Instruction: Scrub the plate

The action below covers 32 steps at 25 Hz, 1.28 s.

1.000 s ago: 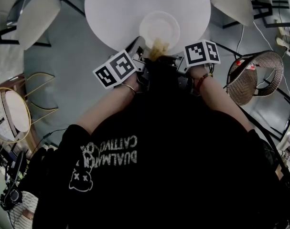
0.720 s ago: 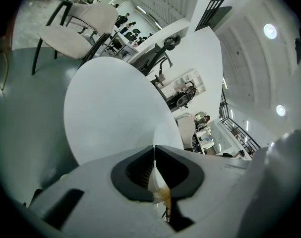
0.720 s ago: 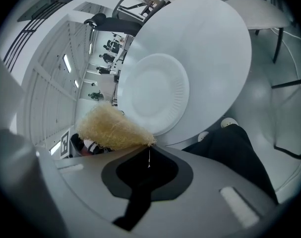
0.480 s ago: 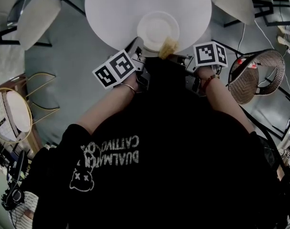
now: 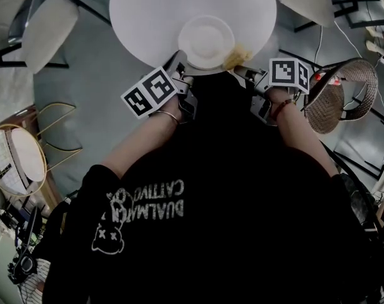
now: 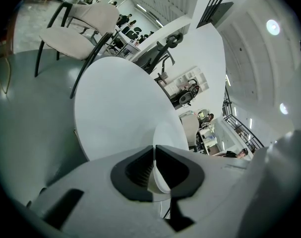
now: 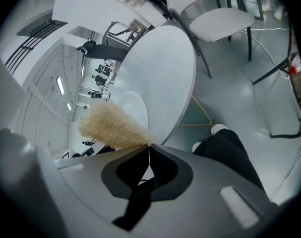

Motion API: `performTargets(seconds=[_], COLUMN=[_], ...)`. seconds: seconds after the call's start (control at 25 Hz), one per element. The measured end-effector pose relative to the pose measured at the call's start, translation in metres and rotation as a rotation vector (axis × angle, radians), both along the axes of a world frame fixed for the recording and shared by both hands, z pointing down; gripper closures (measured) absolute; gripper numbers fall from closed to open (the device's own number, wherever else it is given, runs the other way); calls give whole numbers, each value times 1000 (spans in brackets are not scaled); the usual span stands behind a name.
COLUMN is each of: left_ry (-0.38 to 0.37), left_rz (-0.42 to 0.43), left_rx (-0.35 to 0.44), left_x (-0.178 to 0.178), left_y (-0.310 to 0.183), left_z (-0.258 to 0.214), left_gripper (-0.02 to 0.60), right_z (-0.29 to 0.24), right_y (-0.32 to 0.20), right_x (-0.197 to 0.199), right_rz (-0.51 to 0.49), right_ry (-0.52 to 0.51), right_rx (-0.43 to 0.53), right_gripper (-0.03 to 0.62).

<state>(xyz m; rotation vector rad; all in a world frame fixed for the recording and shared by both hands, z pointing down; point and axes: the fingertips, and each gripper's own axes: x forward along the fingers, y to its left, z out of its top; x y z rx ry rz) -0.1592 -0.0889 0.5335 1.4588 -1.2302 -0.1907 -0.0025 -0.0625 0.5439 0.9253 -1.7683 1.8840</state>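
Observation:
A white plate (image 5: 206, 40) lies on the round white table (image 5: 147, 18) near its front edge. My left gripper (image 5: 179, 66) grips the plate's near-left rim; in the left gripper view the rim (image 6: 165, 138) sits between the jaws of the gripper (image 6: 154, 155), which are easing open slightly. My right gripper (image 5: 243, 69) is shut on a tan fibrous scrubber (image 5: 236, 57), which lies just off the plate's right rim over the table edge. In the right gripper view the scrubber (image 7: 108, 125) sticks out of the gripper (image 7: 149, 152), with the plate (image 7: 130, 105) behind it.
Padded chairs (image 5: 49, 18) stand around the table. A wicker basket (image 5: 334, 100) is on the floor at right, and a gold wire stand (image 5: 27, 144) at left. The person's dark-clad leg (image 7: 224, 143) is below the table edge.
The right gripper has carried the scrubber rightward, from the plate's near rim to just off its right side. The left gripper has stayed on the plate's rim.

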Motion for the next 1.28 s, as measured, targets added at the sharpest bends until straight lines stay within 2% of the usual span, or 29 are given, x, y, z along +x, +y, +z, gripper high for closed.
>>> performTargets(seconds=[0.2,0.36,0.44,0.52,0.6,0.68,0.8,0.92,1.08,1.2,1.28], left_ry=[-16,-12,-18,-34,-34,-6,34,30,-36,-19,-23], left_rz=[40,16,15,16,-6,-74,-196,-235,-167,-74,-25], left_rx=[-13,-36,-22,-10,-15,0,103,204,366,461,517], left_x=[0,-5,-8,-13,-17,-24,-39,-51,-44,-8,27], left_y=[-1,3,0,0,3,1,-22,-28,-12,-7,11], left_z=[5,10,8,5,1,-11,-50,-99,-179,-234,-263], left_gripper=[557,547,497,488,474,487,584,584,584,584,584], right_z=[-1,-2,-5,-9,-15,-24,-48,-84,-160,-227,-264], right_y=[-5,-6,-9,-9,-6,-7,-31,-43,-49,-58,-43], right_x=[10,19,20,20,23,30,41,49,47,52,65], right_rz=[90,131,149,156,163,169,165,169,128,55,-7], right_ry=[5,24,22,16,15,8,-25,-64,-153,-222,-235], right_rx=[36,60,72,80,90,113,196,279,461,644,734], right_gripper=[585,585,585,585,585,585,585,585,585,585,585])
